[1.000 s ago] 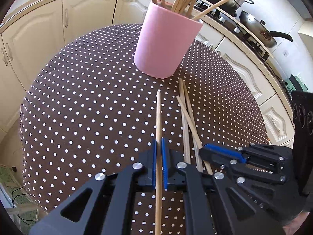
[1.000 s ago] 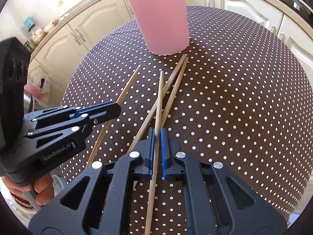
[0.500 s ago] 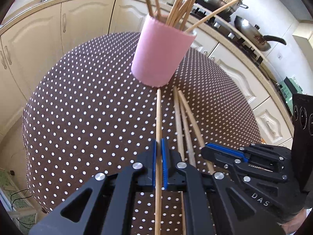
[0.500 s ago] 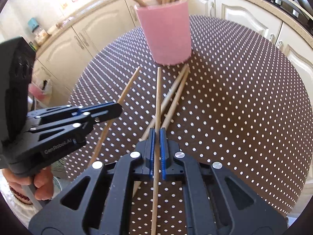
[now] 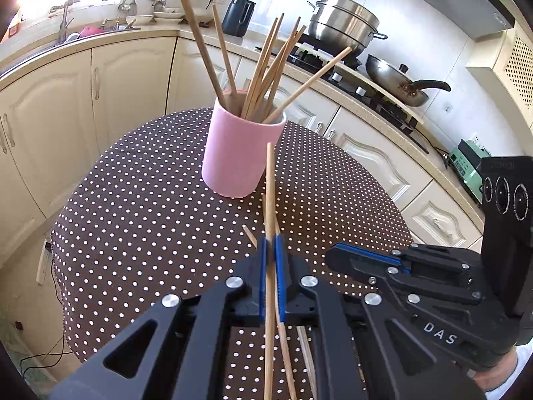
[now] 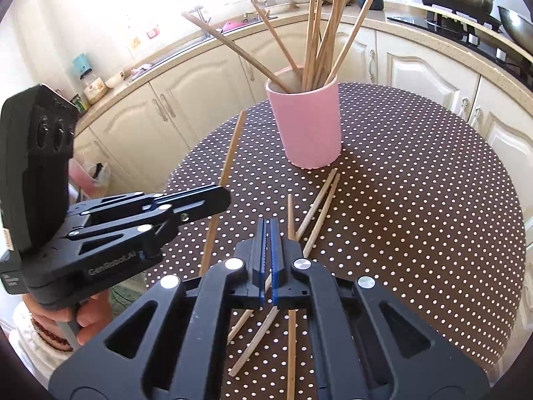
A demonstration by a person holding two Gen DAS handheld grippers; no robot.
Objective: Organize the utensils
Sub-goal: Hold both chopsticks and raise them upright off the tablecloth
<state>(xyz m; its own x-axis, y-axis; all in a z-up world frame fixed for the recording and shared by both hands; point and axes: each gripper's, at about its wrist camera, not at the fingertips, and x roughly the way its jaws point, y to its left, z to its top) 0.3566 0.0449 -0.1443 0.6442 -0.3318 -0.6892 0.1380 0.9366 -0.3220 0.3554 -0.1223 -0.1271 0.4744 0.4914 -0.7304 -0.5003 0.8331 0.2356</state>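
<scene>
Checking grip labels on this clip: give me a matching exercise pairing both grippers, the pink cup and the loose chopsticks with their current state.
Things:
1. left gripper
2. right gripper
3. pink cup
4. pair of loose chopsticks

States:
A. lying flat on the dotted tablecloth
B. shut, nothing between the pads
C. standing upright, holding a bundle of chopsticks
D. shut on a single chopstick

Pairs: 1-D, 2-B, 3-C, 4-A
</scene>
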